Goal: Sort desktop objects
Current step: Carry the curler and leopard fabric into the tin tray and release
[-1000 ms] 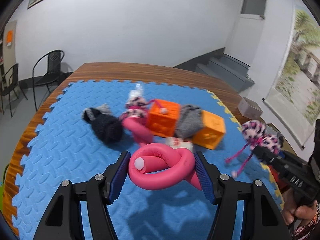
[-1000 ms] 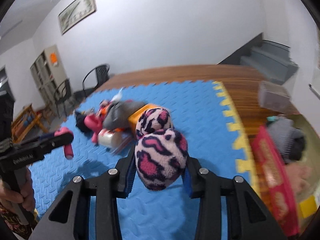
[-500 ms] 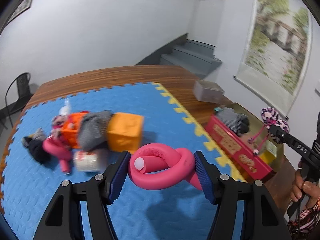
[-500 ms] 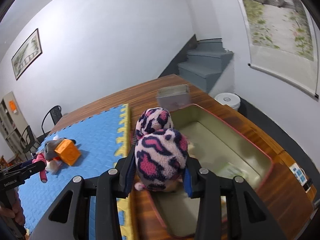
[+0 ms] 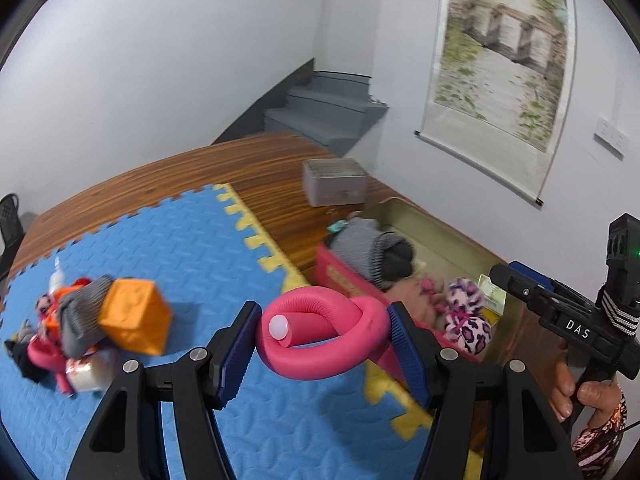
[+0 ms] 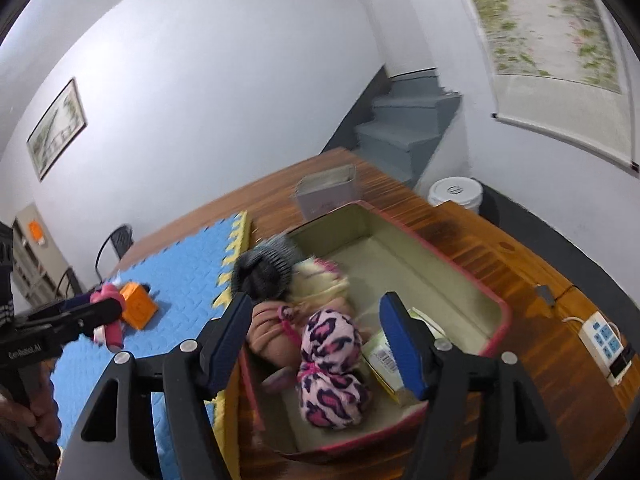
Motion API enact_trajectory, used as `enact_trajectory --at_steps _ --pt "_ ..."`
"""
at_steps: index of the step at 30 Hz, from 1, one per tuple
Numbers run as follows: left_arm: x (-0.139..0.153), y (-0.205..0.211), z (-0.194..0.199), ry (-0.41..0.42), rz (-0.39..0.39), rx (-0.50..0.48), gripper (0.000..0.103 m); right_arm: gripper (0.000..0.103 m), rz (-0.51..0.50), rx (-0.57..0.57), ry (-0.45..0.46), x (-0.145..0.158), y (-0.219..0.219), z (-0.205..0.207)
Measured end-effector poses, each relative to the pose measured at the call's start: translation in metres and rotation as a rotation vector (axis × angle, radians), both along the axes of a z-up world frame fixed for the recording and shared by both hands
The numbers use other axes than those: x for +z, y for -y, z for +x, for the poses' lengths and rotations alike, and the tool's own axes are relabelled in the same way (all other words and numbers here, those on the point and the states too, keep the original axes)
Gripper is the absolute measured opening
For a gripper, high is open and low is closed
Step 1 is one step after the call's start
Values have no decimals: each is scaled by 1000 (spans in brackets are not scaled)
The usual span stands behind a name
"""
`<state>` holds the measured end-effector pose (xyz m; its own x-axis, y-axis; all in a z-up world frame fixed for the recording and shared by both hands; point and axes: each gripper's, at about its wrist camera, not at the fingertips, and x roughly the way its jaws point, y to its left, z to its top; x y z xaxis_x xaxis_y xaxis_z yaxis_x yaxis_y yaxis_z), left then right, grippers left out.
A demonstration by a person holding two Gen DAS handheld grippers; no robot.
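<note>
My left gripper (image 5: 322,334) is shut on a looped pink foam roller (image 5: 324,330) and holds it above the blue mat's right edge, beside the red tin box (image 5: 340,276). My right gripper (image 6: 316,336) is open above the red tin box (image 6: 496,308). A pink leopard-print plush (image 6: 332,364) lies in the box below it, also seen in the left wrist view (image 5: 466,316). A grey knit item (image 6: 264,268), a cream item and a tan item lie in the box too.
On the blue foam mat (image 5: 168,240) sits a pile: an orange cube (image 5: 134,320), a grey sock, a pink roller, a tape roll. A grey metal tin (image 5: 336,182) stands on the wooden table. A power strip (image 6: 604,340) lies at the right.
My right gripper has opened and let the leopard plush drop into the red box. My left gripper carried the pink roller further right, toward the box.
</note>
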<state>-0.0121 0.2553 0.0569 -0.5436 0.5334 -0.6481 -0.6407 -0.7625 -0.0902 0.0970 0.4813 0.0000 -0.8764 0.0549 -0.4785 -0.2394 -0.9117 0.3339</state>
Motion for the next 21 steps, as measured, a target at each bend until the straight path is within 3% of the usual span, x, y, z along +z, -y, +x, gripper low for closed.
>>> enact_trajectory --at_steps 8,15,18,21 --pt "2 -65 12 -7 -11 -126 66 70 -75 -134 -34 -4 -42 27" --pt "-18 -123 13 68 -36 -228 67 70 -90 -183 -39 -7 -58 39" --pt "-25 -134 13 89 -63 -241 81 70 -90 -183 -33 -8 -59 40" --pt "-27 -136 16 81 -82 -235 81 70 -90 -184 -34 -8 -58 41"
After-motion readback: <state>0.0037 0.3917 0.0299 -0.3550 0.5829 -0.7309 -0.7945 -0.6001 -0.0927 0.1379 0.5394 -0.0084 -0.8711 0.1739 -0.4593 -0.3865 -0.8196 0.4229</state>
